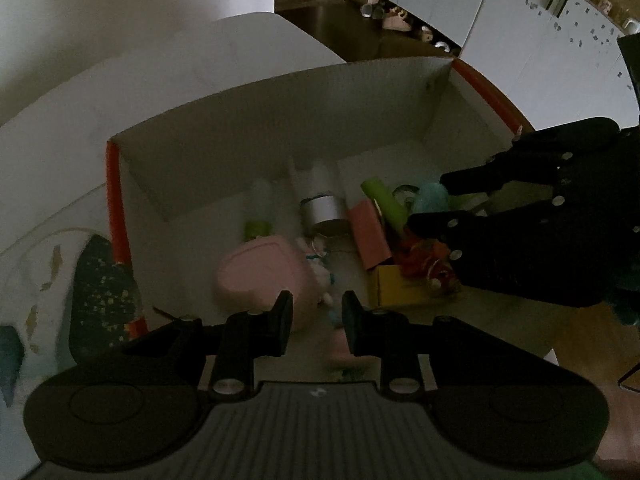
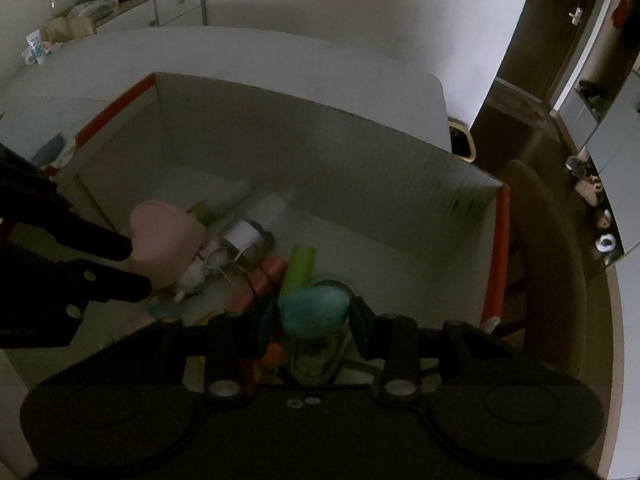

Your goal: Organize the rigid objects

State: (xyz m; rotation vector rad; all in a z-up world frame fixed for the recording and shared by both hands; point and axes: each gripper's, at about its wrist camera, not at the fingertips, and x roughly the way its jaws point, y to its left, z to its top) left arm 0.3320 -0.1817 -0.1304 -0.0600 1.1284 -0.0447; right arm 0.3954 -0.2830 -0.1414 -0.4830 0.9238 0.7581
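Right gripper [image 2: 314, 322] seemingly clamps teal object [image 2: 312, 306] over box [image 2: 360, 128]; lower gently before releasing. Left gripper [image 1: 316, 320] narrow, empty, beside pink case [image 1: 256, 272].

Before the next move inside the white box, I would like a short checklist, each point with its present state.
1. Left gripper open with nothing between the fingers: ok.
2. Pink heart-shaped case lies just ahead of the left gripper, within the box: ok.
3. Right gripper around the teal fuzzy object: ok; a firm grip: cannot tell.
4. Space around the case: not ok, a small white toy touches it.
5. Both grippers inside the white box without touching each other: ok.
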